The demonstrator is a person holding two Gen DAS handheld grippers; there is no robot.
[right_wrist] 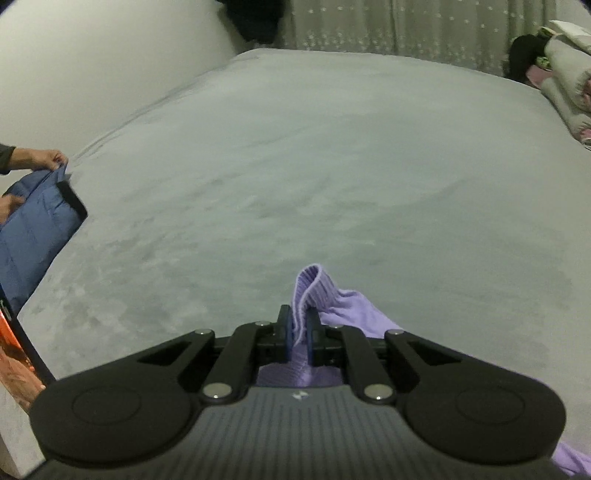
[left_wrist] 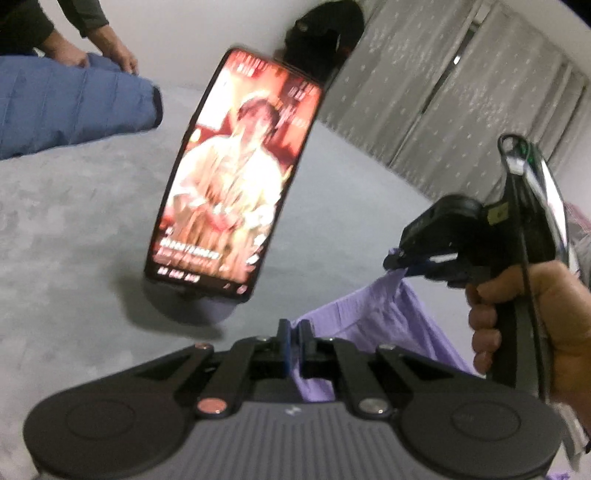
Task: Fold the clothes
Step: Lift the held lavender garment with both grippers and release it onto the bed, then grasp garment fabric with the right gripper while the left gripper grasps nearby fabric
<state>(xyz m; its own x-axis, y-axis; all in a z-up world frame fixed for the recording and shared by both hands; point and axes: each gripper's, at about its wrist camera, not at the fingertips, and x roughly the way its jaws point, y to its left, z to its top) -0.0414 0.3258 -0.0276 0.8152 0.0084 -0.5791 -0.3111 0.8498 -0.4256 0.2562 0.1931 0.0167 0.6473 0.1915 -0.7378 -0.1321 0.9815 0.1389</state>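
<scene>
A lilac knit garment (left_wrist: 373,317) hangs between both grippers above a grey bed (left_wrist: 74,229). My left gripper (left_wrist: 294,332) is shut on one edge of it, the cloth pinched between the blue pads. My right gripper (right_wrist: 298,325) is shut on a ribbed hem of the lilac garment (right_wrist: 314,291), which sticks up past the fingertips. In the left wrist view the right gripper (left_wrist: 400,260) shows at the right, held by a hand (left_wrist: 517,317), its jaws closed on a corner of the cloth.
A lit phone (left_wrist: 236,173) stands propped on the bed just ahead of my left gripper. At the far left another person's hands (right_wrist: 40,158) hold a blue quilted jacket (right_wrist: 33,229). Curtains (right_wrist: 406,29) hang behind the bed, and bedding (right_wrist: 565,85) is piled at the right.
</scene>
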